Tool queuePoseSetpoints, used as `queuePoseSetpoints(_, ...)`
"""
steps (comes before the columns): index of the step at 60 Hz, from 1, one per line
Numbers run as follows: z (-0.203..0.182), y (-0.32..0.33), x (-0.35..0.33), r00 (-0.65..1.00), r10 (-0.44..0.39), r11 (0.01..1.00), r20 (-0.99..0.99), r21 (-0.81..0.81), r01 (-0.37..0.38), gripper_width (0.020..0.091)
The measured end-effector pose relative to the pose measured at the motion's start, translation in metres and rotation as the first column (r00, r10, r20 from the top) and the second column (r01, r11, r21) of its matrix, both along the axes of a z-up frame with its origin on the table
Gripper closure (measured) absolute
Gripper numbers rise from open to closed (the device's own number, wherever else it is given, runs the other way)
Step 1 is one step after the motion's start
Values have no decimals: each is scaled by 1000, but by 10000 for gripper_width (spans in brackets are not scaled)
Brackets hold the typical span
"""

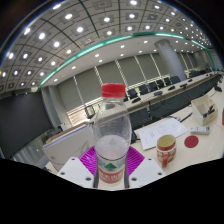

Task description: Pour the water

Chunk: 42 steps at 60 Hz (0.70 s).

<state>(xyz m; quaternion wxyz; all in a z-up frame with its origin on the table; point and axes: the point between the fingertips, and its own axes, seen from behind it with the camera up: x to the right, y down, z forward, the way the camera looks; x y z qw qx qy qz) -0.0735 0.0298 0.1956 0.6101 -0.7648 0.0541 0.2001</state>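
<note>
A clear plastic water bottle [112,135] with a red cap and a red, white and green label stands upright between my fingers, held above the table. My gripper [112,160] is shut on the bottle's lower part, and the magenta pads [89,160] press against both its sides. To the right of the bottle, on the white table [200,155], stands a paper cup [166,150] with a red and yellow pattern. The bottle's bottom is hidden behind the gripper body.
A round red object [191,141] lies on the table right of the cup. Papers [160,130] lie behind the cup. Rows of desks and dark chairs fill the room beyond, under a ceiling with many lights.
</note>
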Motion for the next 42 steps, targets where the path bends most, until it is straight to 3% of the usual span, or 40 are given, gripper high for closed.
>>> queuePoseSetpoints(8,34,43,-16,898,26,998,-440,-34,-46,762)
queuePoseSetpoints(18,42,87,-4,502,-48,989,-864,-111,-96,762)
queuePoseSetpoints(35,12,130,18,-55,-190,965,-980,-176,-195,762)
queuePoseSetpoints(42,-5,135,26,-116,-227,959,-967,-201,-199,763)
